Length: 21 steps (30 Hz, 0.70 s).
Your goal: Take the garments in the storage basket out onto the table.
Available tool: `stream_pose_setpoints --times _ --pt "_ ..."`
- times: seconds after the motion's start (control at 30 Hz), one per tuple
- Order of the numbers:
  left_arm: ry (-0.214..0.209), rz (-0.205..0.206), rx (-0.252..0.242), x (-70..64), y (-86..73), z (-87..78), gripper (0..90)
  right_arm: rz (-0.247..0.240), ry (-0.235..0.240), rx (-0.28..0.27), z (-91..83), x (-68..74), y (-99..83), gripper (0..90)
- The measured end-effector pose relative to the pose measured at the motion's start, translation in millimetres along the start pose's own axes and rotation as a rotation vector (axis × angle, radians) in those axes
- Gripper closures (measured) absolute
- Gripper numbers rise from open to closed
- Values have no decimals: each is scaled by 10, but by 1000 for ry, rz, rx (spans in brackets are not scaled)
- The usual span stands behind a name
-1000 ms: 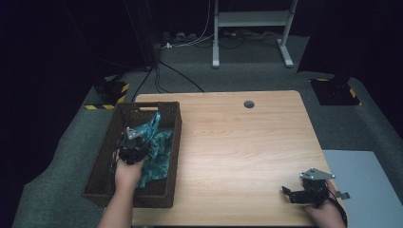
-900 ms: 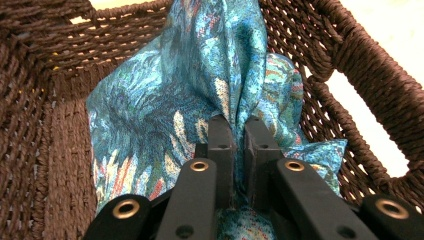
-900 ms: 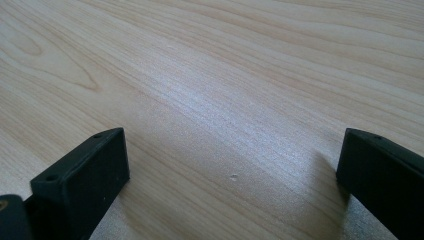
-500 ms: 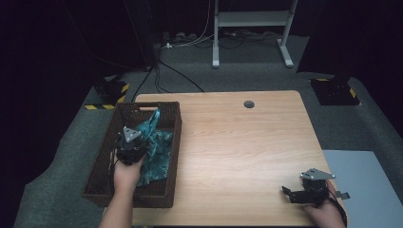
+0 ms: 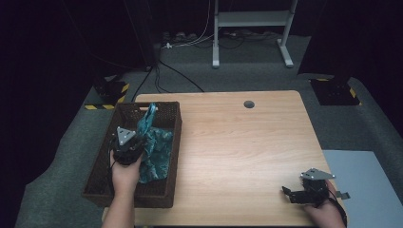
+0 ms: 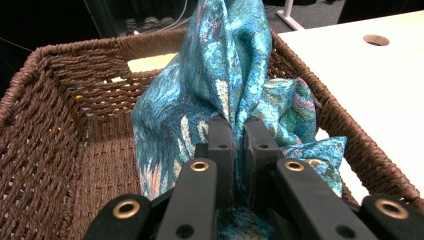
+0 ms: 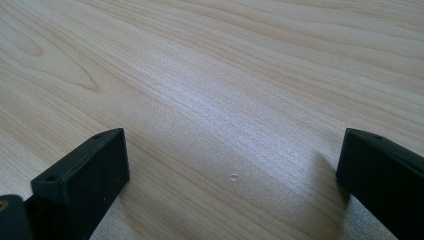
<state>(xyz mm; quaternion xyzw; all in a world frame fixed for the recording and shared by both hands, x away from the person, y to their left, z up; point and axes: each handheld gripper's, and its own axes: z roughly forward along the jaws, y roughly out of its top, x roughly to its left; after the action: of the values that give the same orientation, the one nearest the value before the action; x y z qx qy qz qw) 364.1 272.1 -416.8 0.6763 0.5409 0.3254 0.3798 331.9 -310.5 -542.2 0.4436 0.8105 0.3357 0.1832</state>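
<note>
The left tool (image 6: 233,131) is pinched tight on a fold of the blue cloth (image 6: 220,75). The cloth stands up in a peak above the tool, and the rest of it lies bunched in the brown basket (image 5: 105,161). The basket sits at the left side of the surface (image 5: 237,147). The step looks like lifting the cloth out of the basket. Next, the tool likely needs to go higher so the cloth clears the rim. The right tool (image 5: 291,194) has its jaws wide apart, holds nothing, and rests low on the surface, well apart from the basket.
</note>
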Motion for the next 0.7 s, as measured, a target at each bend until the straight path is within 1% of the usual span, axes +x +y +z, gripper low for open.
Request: stream_pose_setpoints --times 0.17,0.33,0.43,0.7 --pt "-10 -16 -29 -9 -2 -29 843 -1 0 0 0 1 0 2" --pt "-13 -17 -65 -24 10 -64 843 -2 0 1 0 2 0 2" --pt "-16 -36 -91 -27 11 -83 843 -3 0 0 1 1 0 2" --pt "-14 -41 -159 -68 -4 -127 843 -2 2 0 0 1 0 3"
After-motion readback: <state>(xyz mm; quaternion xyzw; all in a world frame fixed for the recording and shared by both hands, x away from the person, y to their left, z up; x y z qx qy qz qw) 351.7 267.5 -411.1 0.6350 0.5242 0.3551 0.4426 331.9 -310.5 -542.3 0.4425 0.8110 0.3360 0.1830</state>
